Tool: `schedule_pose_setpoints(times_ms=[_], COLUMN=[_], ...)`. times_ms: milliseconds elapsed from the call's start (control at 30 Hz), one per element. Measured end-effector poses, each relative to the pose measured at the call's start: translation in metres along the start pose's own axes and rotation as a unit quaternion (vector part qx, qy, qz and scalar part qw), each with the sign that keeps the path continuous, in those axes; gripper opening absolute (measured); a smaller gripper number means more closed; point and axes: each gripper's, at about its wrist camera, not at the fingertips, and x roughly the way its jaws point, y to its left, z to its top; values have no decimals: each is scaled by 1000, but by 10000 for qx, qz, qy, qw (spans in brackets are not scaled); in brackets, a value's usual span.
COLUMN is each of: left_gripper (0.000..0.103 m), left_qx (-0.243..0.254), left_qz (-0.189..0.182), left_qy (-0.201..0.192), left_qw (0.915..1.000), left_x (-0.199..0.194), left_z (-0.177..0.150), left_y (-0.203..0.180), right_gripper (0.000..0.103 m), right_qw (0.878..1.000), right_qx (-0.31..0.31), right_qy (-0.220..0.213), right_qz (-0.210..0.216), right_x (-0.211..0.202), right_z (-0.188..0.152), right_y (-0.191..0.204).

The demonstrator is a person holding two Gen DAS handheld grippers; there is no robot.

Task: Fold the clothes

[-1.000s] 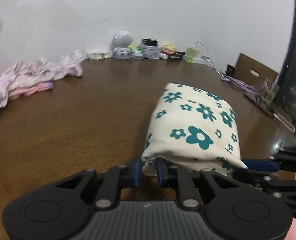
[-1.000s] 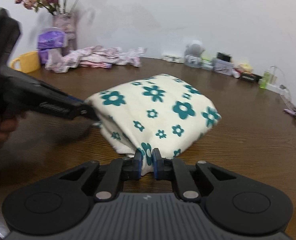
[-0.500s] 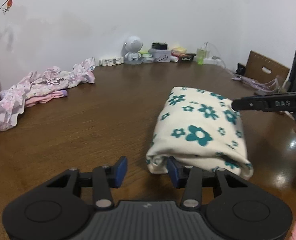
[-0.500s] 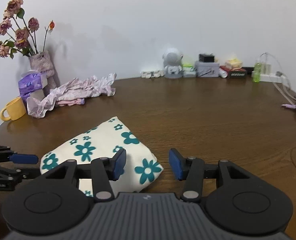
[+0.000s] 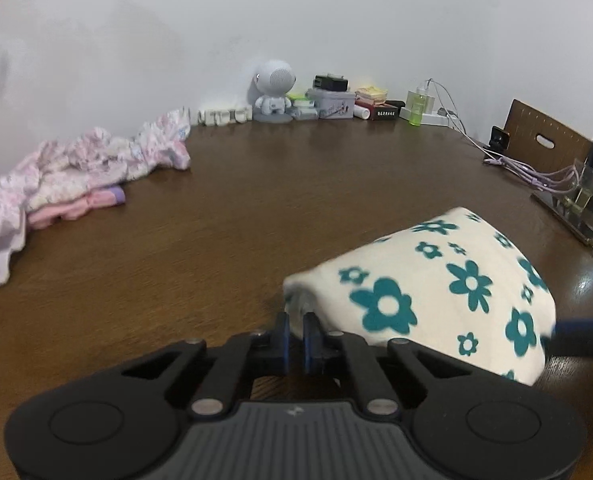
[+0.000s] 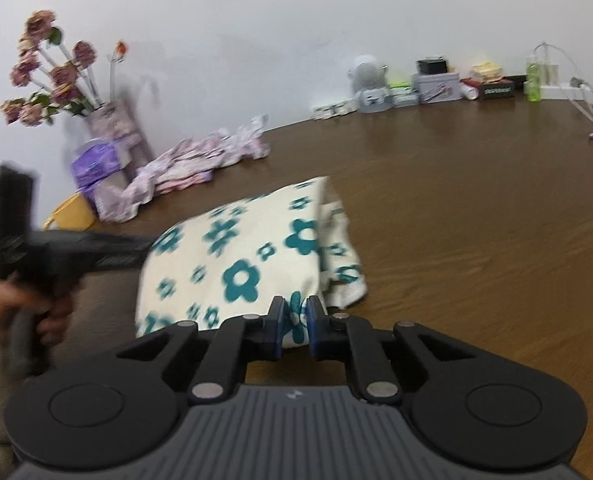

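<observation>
Pinching the folded floral cloth (image 5: 436, 292) at its near corners, left gripper (image 5: 295, 334) and right gripper (image 6: 292, 326) both clamped. Bundle compact. Pink garments (image 5: 84, 176) lie crumpled beside the wall, unfolded.

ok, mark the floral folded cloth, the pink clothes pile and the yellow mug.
cream folded cloth with teal flowers (image 5: 448, 292), left wrist view, top face.
crumpled pink clothes pile (image 5: 76, 172), left wrist view, middle.
yellow mug (image 6: 72, 214), right wrist view, side wall.

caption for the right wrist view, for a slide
Right gripper shut on the floral cloth, left gripper at its far edge.
</observation>
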Motion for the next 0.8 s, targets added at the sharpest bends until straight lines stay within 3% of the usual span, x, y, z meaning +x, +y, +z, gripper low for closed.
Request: schedule_pose_setpoints(times_ms=[133,200,267,367,500,567,633,700,800], left_gripper=[32,37,45,45,43,32,20,15,14], left_qx=[-468,-702,-920,-998,-1018,-1097,-1137,-1129,-1050], left_qz=[-370,-555,-740,-985,-960,-939,-1021,-1080,-1026], left_qy=[-78,-117,-144,-42,122,227,292,311,294], left_qw=[9982,9959,9929,9901,9901,9893,9878,9872,9887], left_x=[-18,-27,-35,-38,-23,-14,-9,-5,1], left_z=[-5,-8,-11,-17,-20,-20,-20,-16,-7], left_y=[12,18,22,10,-2,-3,-3,-1,5], right_gripper=[15,30,35,43,58,56,40,18,14], right_qw=[9998,9991,9988,9994,9996,9998,9998,9987,9975], right_qx=[35,95,64,-134,-237,-146,10,255,407], right_qy=[-198,-358,-426,-296,-168,-90,-8,101,140], right_qz=[-74,-194,-248,-122,6,67,201,433,553], right_x=[-14,-21,-20,-7,10,17,22,24,23], right_z=[0,2,5,9,9,8,6,3,-2], right_y=[1,-6,-11,-9,-9,-11,-14,-17,-10])
